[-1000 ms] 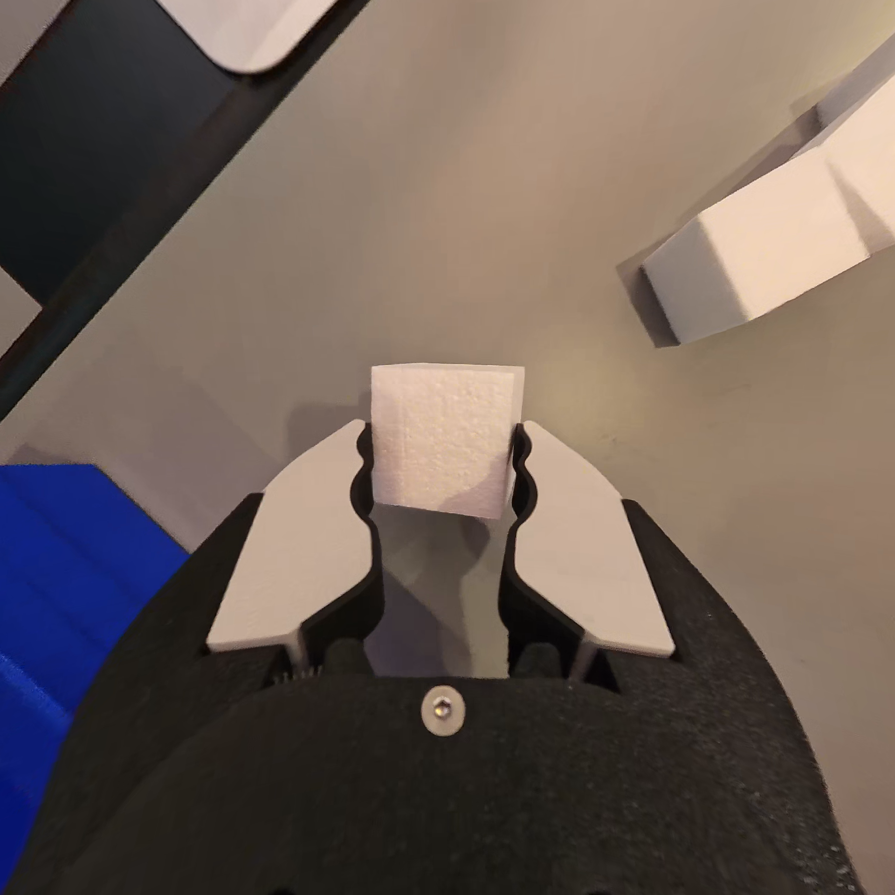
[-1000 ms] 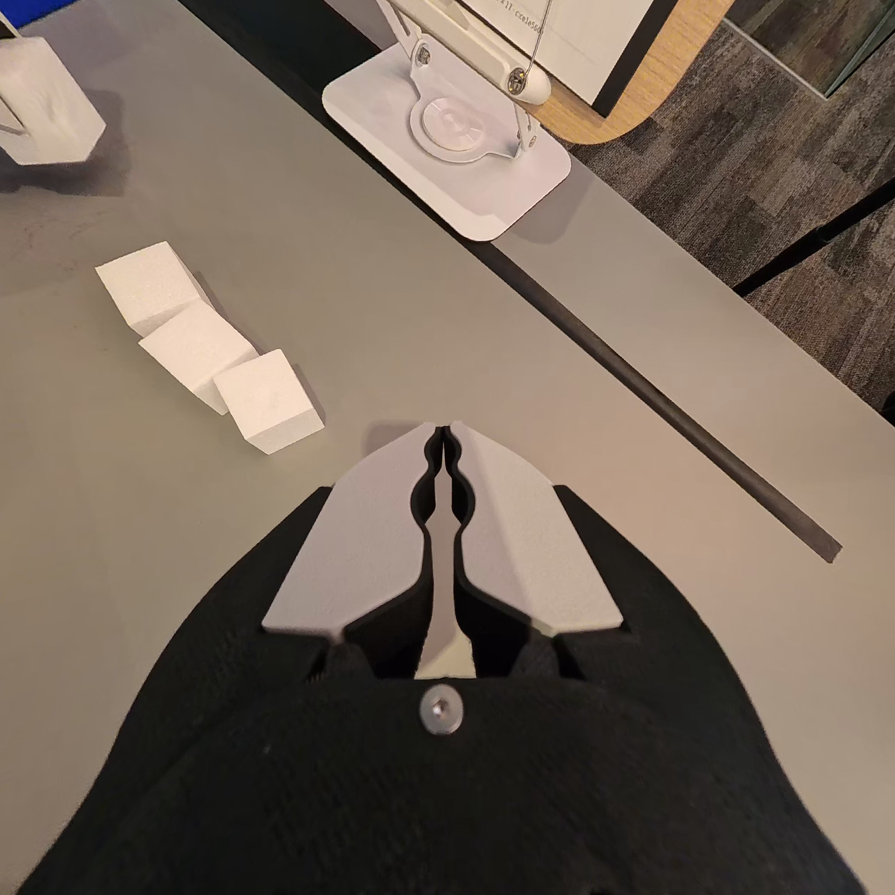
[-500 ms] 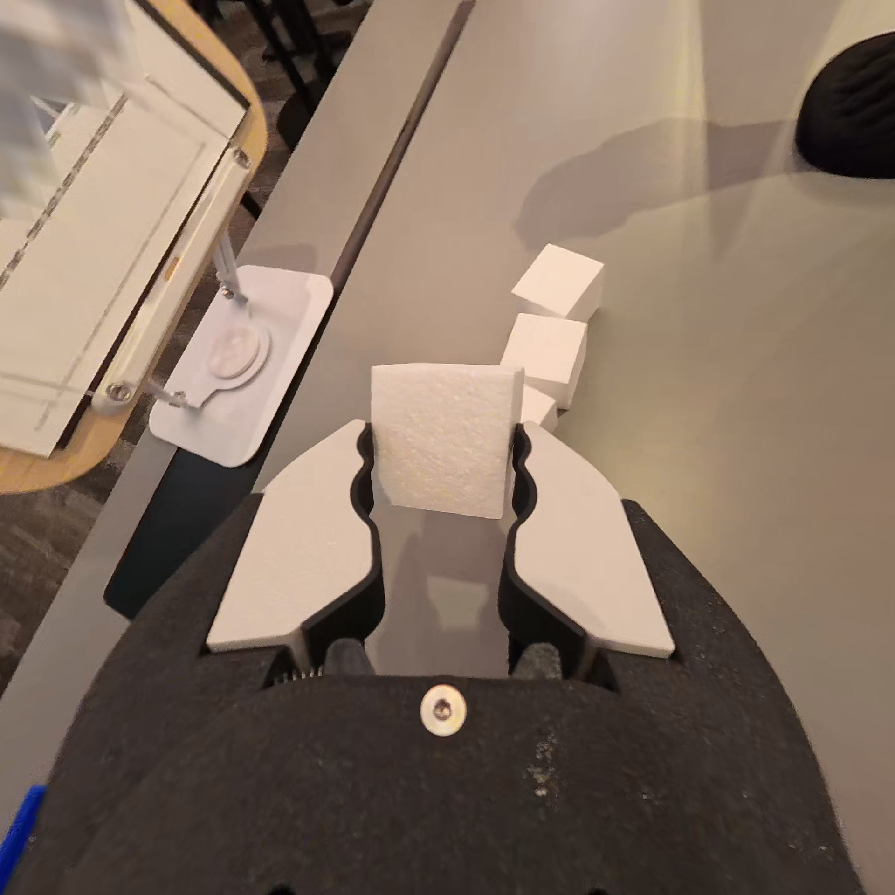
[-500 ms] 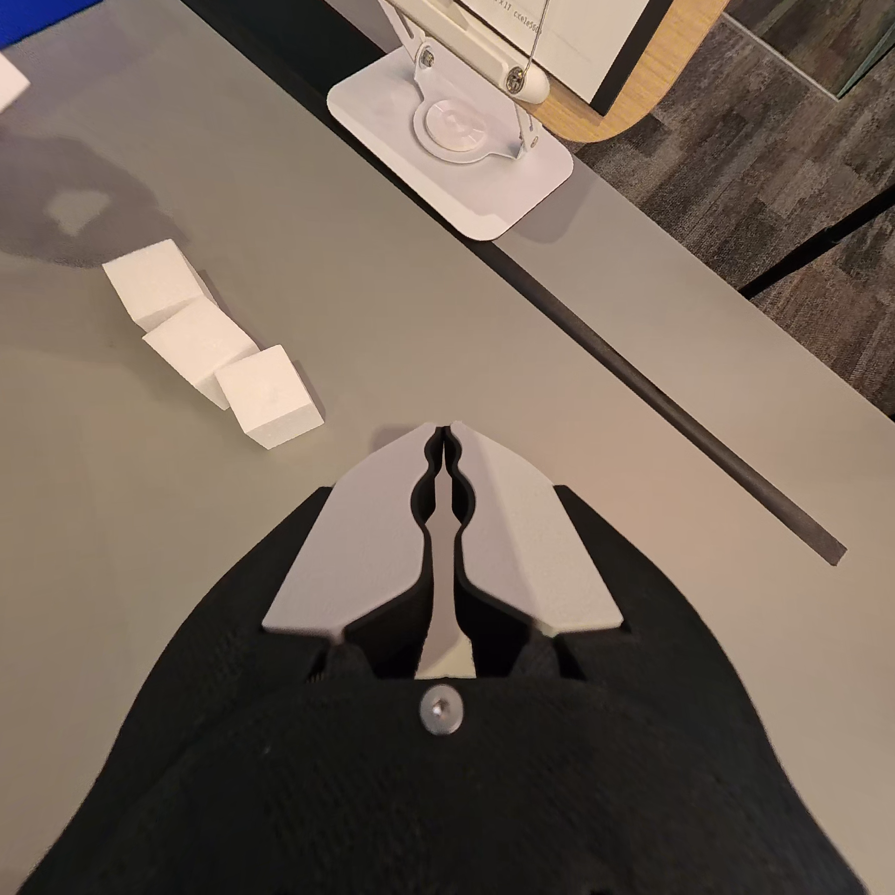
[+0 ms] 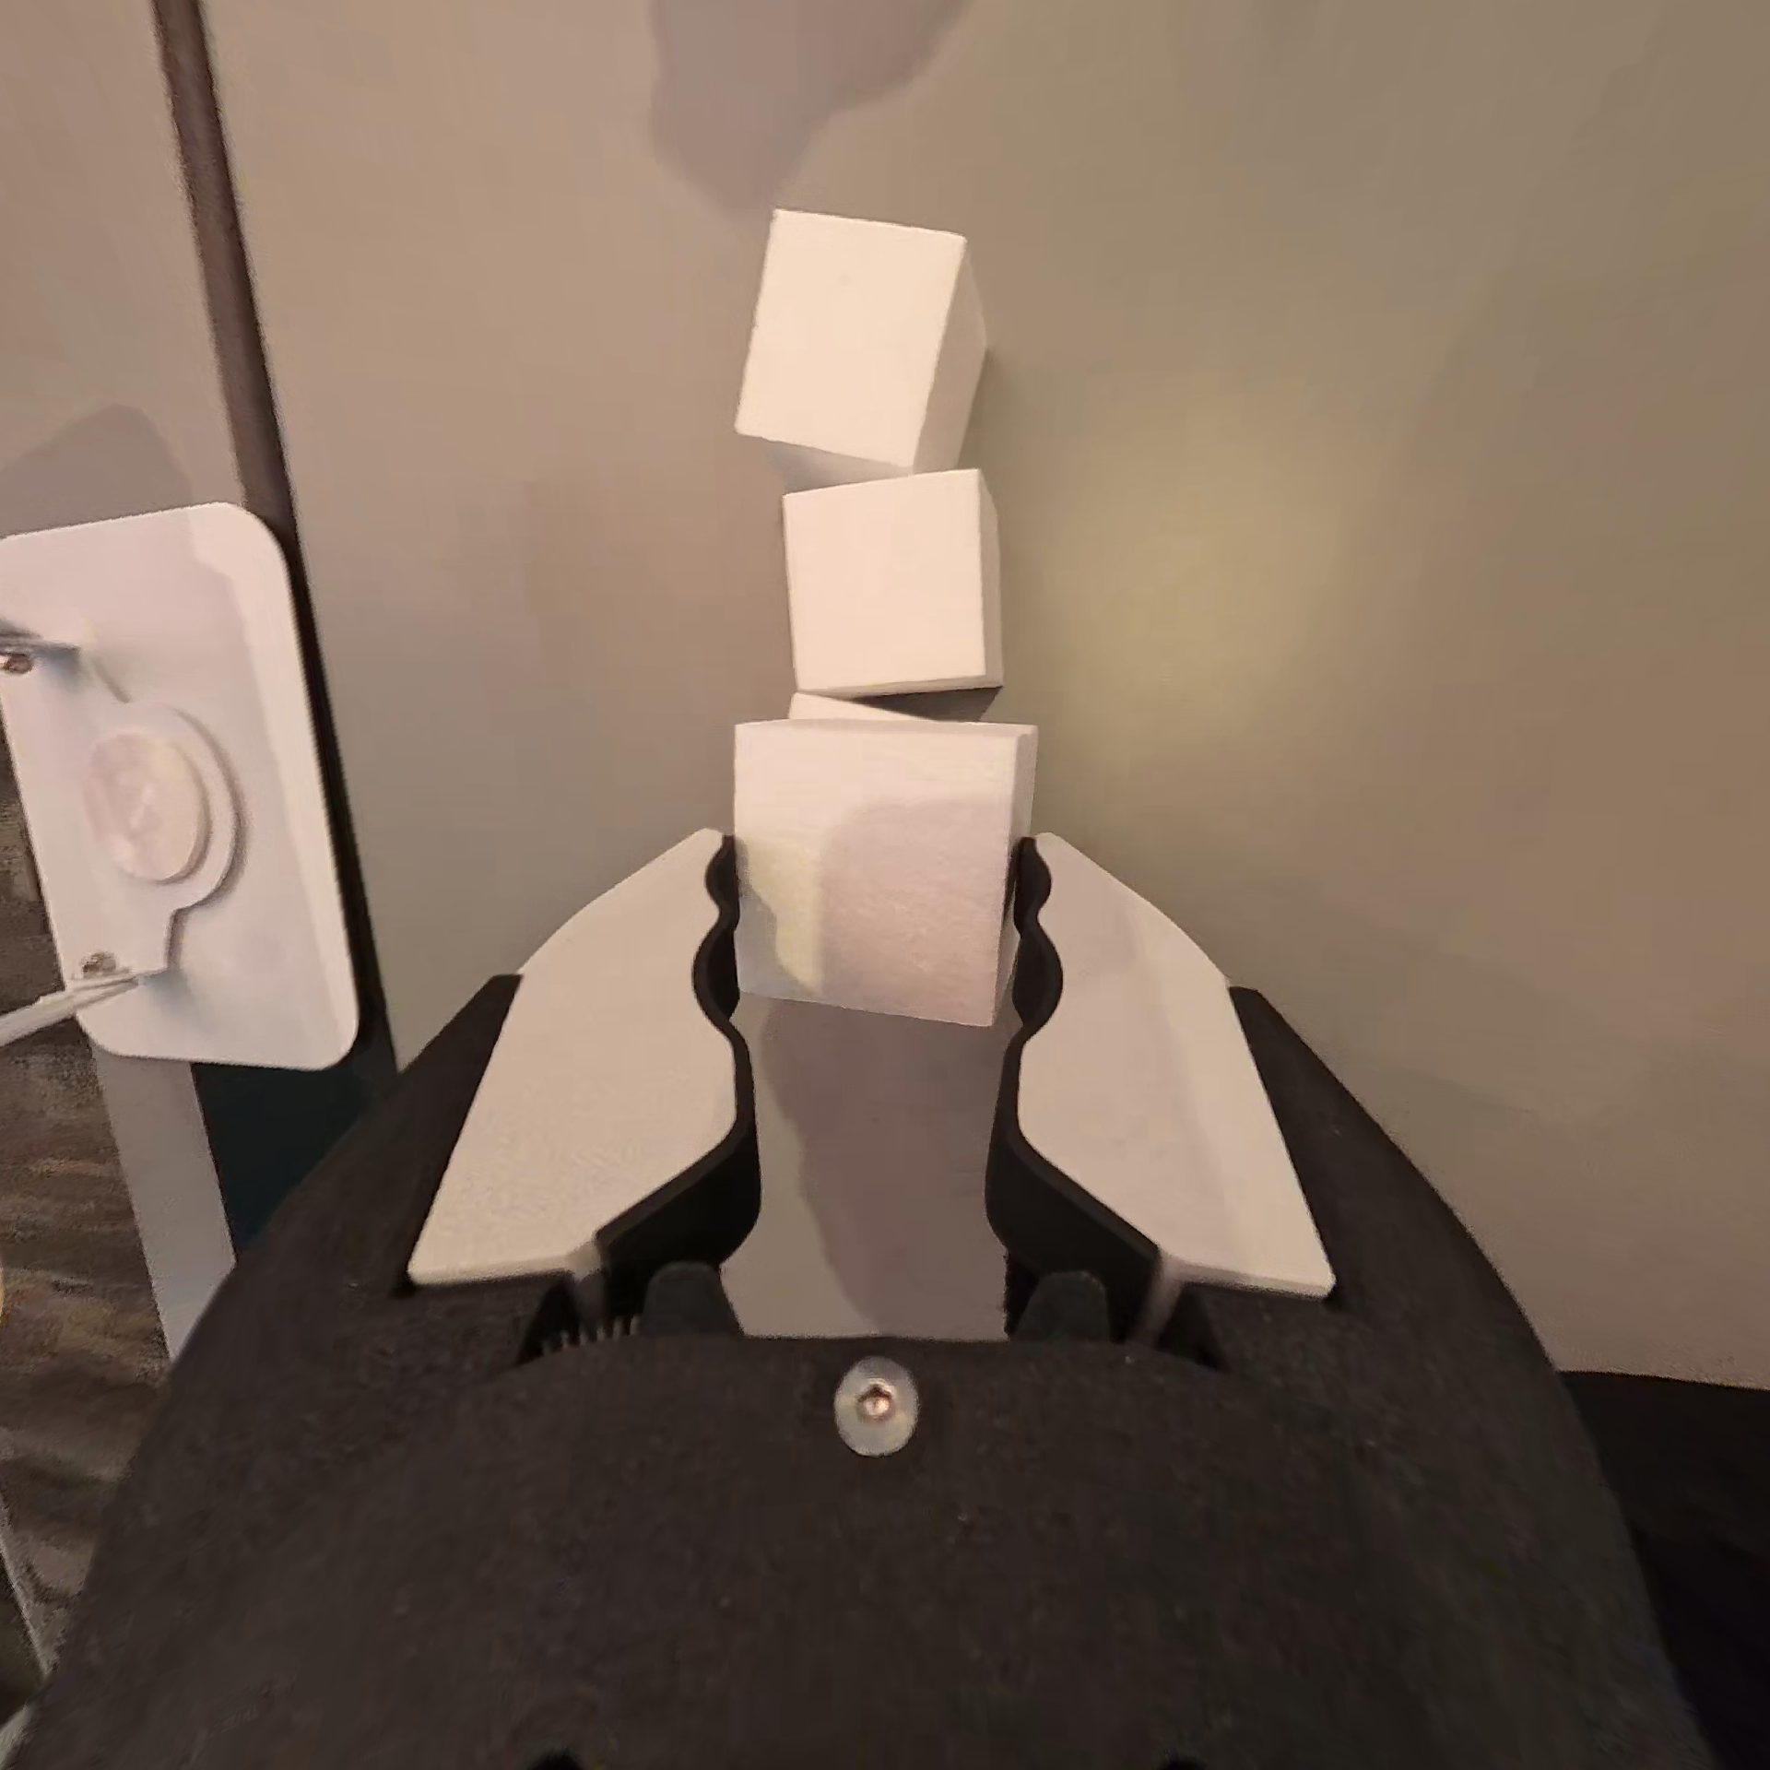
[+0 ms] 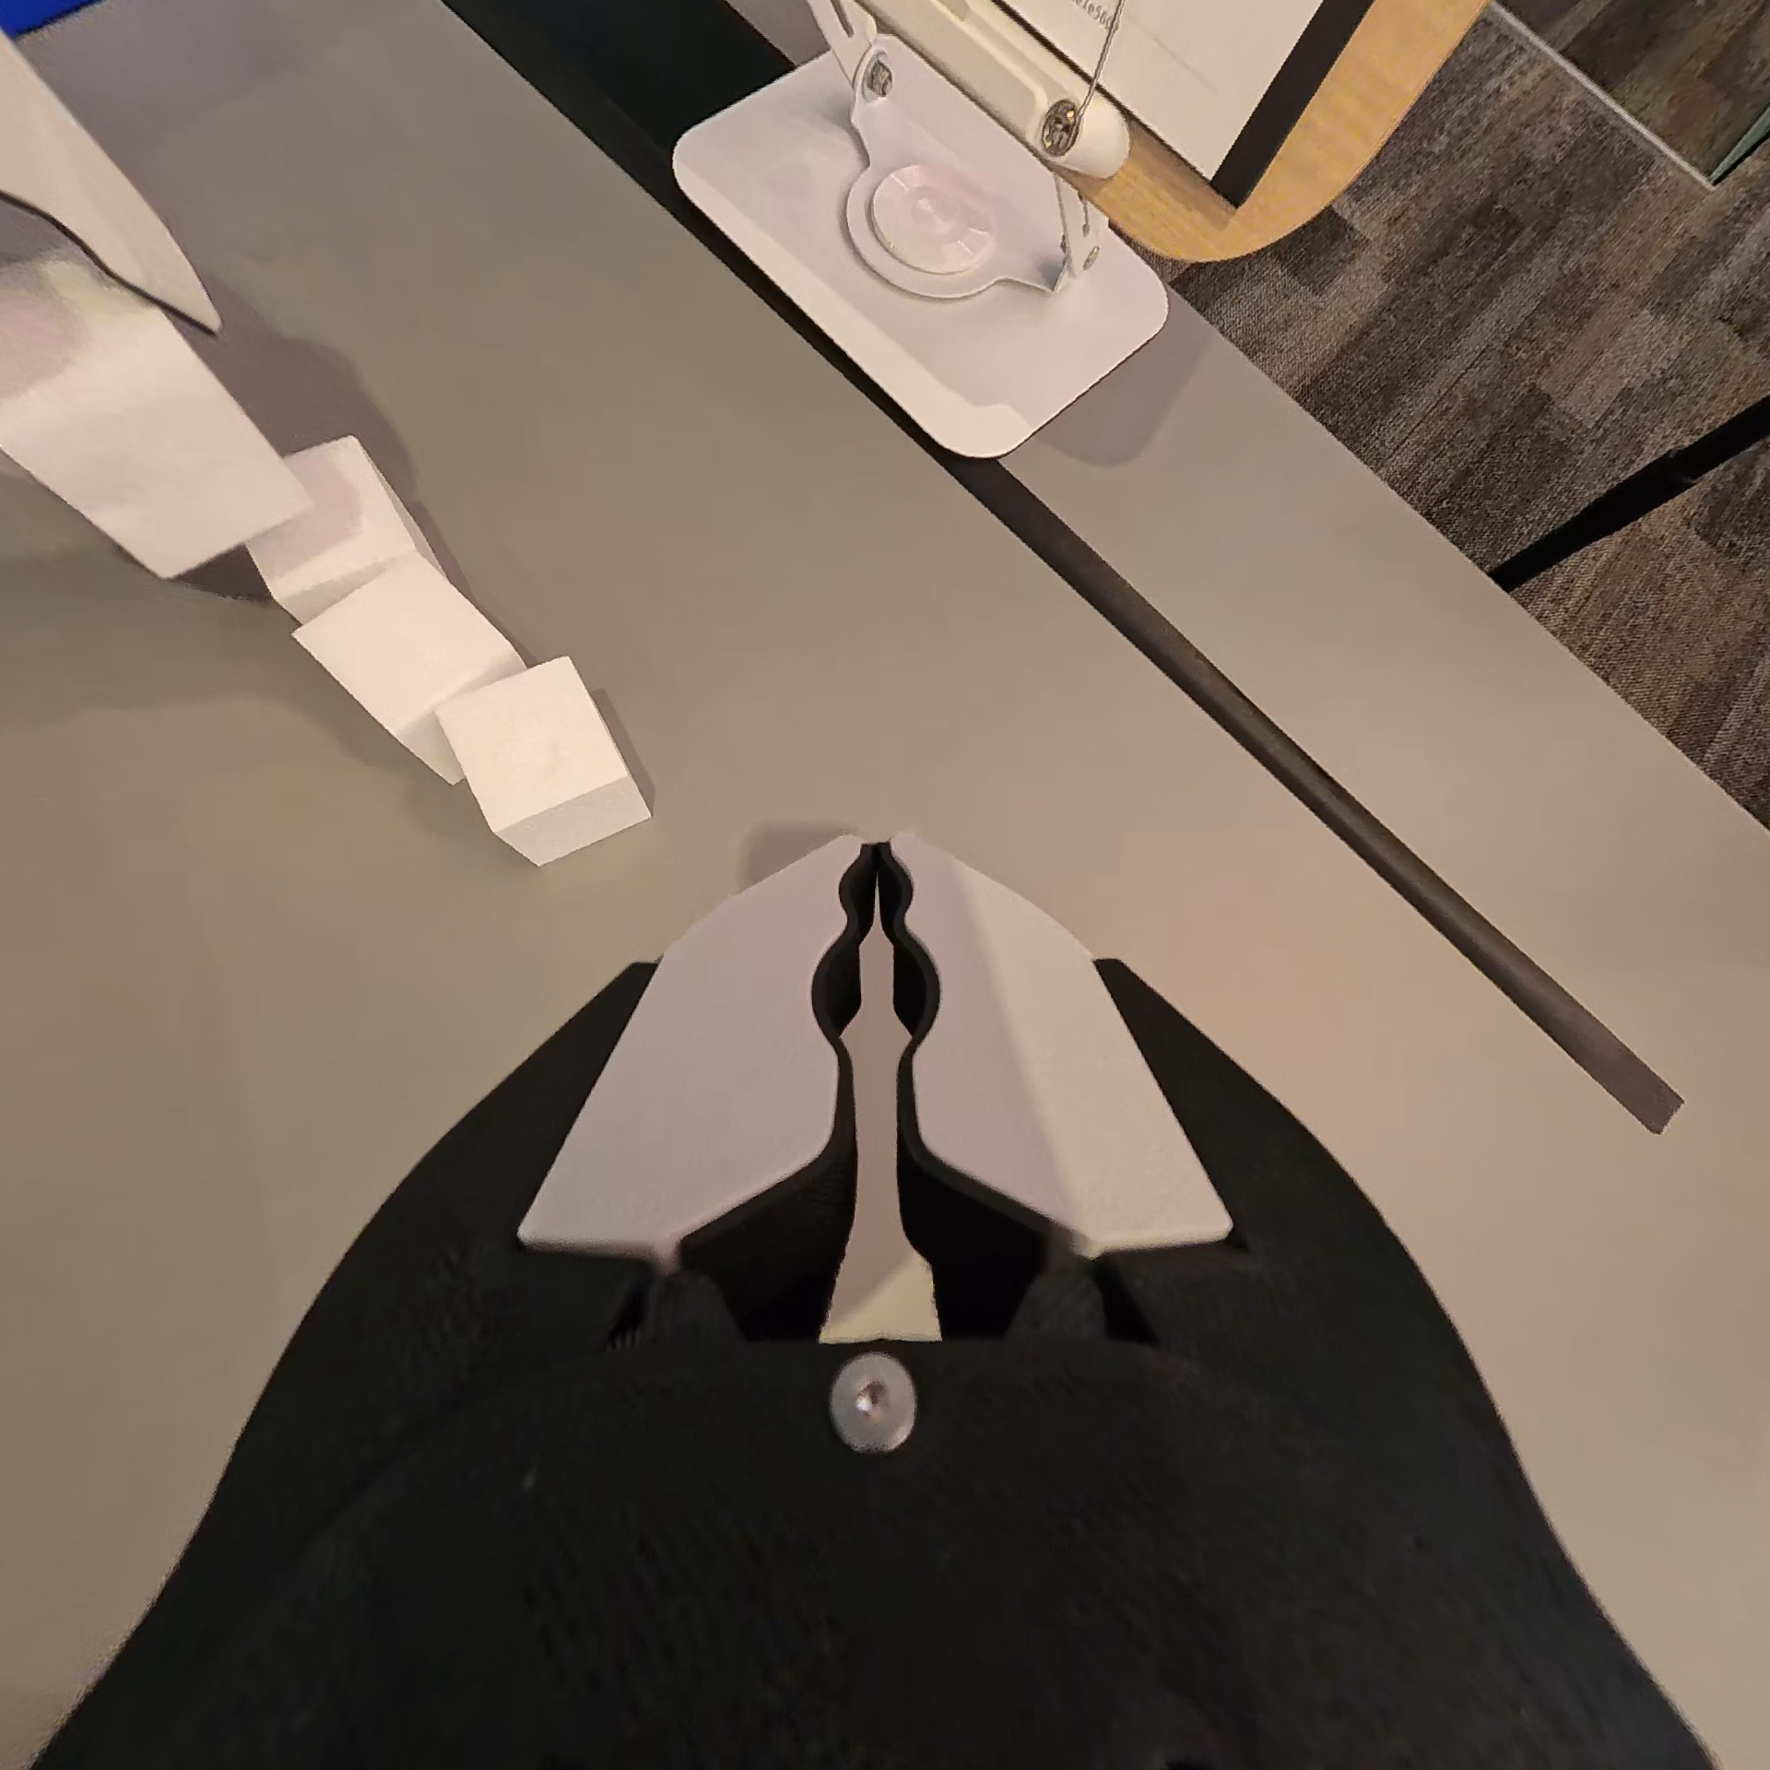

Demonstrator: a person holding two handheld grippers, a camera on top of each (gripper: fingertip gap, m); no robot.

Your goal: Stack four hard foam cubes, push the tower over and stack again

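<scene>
My left gripper (image 5: 876,848) is shut on a white foam cube (image 5: 876,872), with both pads pressed on its sides. It holds the cube above the near end of a row of three white cubes lying on the grey table (image 5: 1341,670). The far cube (image 5: 862,345) and the middle cube (image 5: 891,584) show fully. The near one (image 5: 828,709) is mostly hidden behind the held cube. In the right wrist view the row (image 6: 402,642) lies at the left, with the held cube (image 6: 124,450) over its far end. My right gripper (image 6: 876,848) is shut and empty, just right of the nearest cube (image 6: 541,757).
A white stand base (image 6: 919,259) sits at the table's far edge; it also shows in the left wrist view (image 5: 163,785). A dark strip (image 6: 1341,795) runs along the table. Beyond it are a wooden board (image 6: 1341,153) and carpet floor. Some 25 cm of space lies between my two pairs of fingers.
My left gripper has swung in with the cube still in its grasp and now hangs over the end of the row. My right gripper has stayed shut and in place.
</scene>
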